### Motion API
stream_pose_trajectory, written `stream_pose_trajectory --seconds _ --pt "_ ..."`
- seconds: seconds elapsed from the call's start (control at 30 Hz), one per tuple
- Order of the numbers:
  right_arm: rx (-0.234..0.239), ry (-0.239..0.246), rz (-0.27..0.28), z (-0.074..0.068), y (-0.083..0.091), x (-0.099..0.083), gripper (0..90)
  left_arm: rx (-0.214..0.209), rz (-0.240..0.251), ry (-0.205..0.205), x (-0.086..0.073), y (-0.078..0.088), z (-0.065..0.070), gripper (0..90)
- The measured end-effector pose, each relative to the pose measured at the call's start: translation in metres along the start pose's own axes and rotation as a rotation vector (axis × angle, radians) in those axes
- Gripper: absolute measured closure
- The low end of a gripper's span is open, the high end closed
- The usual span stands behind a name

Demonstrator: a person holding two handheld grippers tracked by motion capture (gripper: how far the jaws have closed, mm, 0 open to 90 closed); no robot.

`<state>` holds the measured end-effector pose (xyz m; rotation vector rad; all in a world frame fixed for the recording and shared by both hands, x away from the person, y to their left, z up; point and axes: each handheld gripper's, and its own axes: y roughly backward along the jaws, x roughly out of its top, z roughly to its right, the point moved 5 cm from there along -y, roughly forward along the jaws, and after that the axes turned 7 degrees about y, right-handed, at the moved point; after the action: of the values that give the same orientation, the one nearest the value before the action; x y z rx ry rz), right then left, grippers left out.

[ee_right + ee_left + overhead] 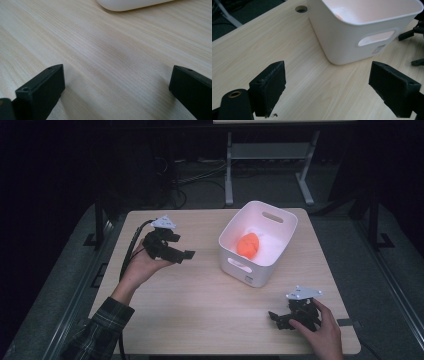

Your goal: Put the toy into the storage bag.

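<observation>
Orange object (248, 244) lies inside white bin (280, 227) on the counter (200, 300).
Left hand-held gripper (187, 254): jaws spread, empty, held left of bin. Right hand-held gripper (272, 316): jaws spread, empty, low over the counter near its front right corner.

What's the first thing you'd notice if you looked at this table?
The bright orange thing lying inside the white tub, which stands at the middle right of the wooden table. Next, the two black grippers: the left gripper held up left of the tub, the right gripper low at the table's near right corner, both with fingers wide apart and holding nothing.
</observation>
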<state>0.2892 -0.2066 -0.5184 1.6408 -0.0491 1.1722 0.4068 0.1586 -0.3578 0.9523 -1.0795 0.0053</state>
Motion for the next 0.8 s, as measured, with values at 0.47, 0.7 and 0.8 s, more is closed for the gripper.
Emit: stream_pose_trajectory --seconds 0.47,0.7,0.8 --pt "-0.001 -0.001 0.0 0.0 0.0 0.0 0.0 0.024 0.003 0.004 -0.048 0.006 -0.002 13.7" --pt "0.0 0.0 0.0 0.0 0.0 0.0 0.0 0.036 0.016 0.01 -0.074 0.008 0.0 13.8" --pt "-0.001 -0.002 0.0 0.0 0.0 0.0 0.0 0.044 0.016 0.014 -0.084 0.008 -0.001 13.8"
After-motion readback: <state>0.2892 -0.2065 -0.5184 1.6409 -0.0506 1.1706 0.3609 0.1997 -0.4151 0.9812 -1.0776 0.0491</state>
